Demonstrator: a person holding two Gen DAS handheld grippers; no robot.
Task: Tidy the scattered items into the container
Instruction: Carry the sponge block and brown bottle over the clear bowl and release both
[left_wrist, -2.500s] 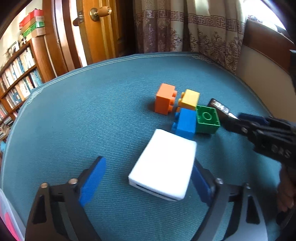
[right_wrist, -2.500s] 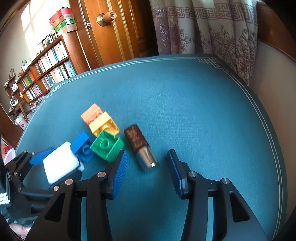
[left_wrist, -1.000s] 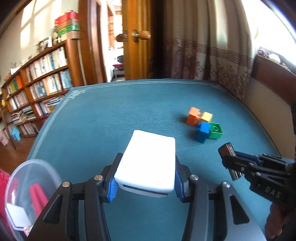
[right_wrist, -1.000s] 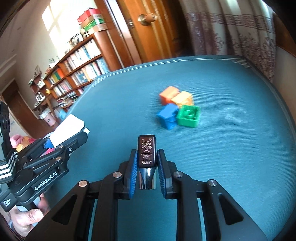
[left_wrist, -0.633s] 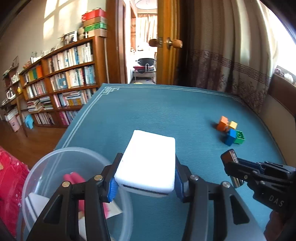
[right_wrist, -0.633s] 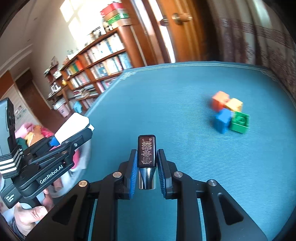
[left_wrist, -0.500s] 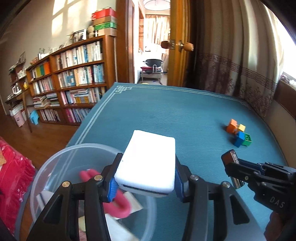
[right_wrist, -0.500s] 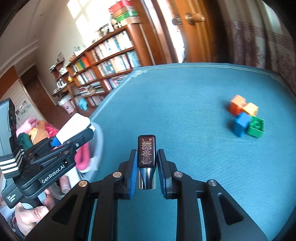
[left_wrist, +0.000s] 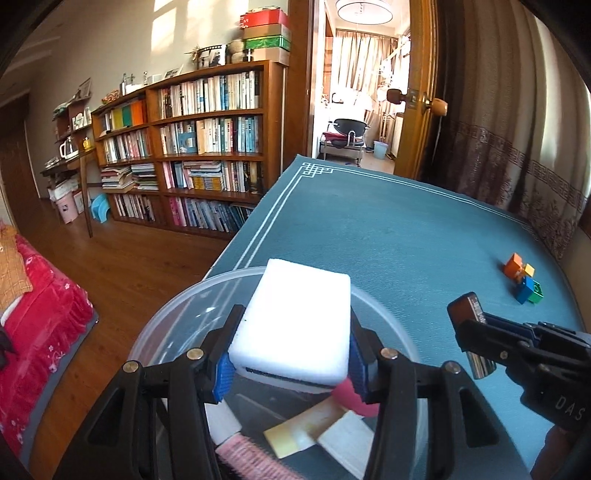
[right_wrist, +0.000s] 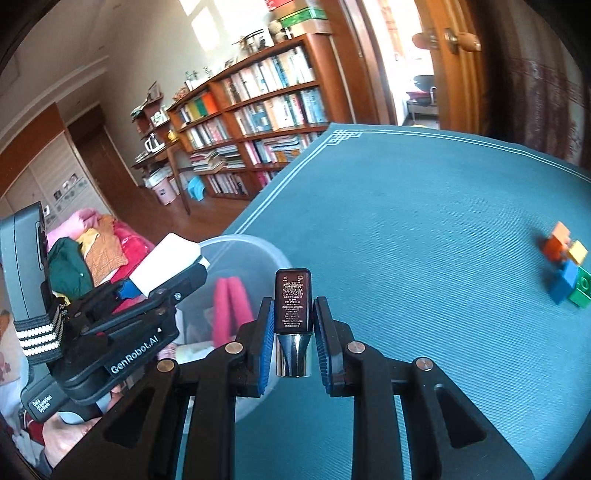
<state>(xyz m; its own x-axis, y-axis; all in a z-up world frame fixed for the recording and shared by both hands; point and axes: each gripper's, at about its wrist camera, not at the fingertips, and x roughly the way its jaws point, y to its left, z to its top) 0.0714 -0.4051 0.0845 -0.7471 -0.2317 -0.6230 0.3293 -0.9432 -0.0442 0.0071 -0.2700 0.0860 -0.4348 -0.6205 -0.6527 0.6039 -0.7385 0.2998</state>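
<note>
My left gripper (left_wrist: 291, 354) is shut on a white rectangular box (left_wrist: 295, 321) and holds it right over the clear round container (left_wrist: 177, 317). That container (right_wrist: 255, 251) sits at the left edge of the teal mat and holds a pink item (right_wrist: 229, 314) and some cards (left_wrist: 306, 432). My right gripper (right_wrist: 293, 332) is shut on a small dark brown bottle with a silver cap (right_wrist: 293, 321), above the mat just right of the container. The same bottle (left_wrist: 471, 332) shows in the left wrist view. A cluster of orange, yellow, blue and green toy bricks (left_wrist: 524, 280) lies far right on the mat.
The teal mat (left_wrist: 388, 229) ends in a white-lined border near the container; beyond it is wooden floor and a long bookshelf (left_wrist: 192, 147). A red cloth-covered seat (left_wrist: 37, 314) stands to the left. A curtain (left_wrist: 517, 129) and an open door (left_wrist: 417, 92) are behind.
Both grippers have carried their loads left, away from the bricks. The white box now sits over the container's opening, and the bottle has come closer to its rim.
</note>
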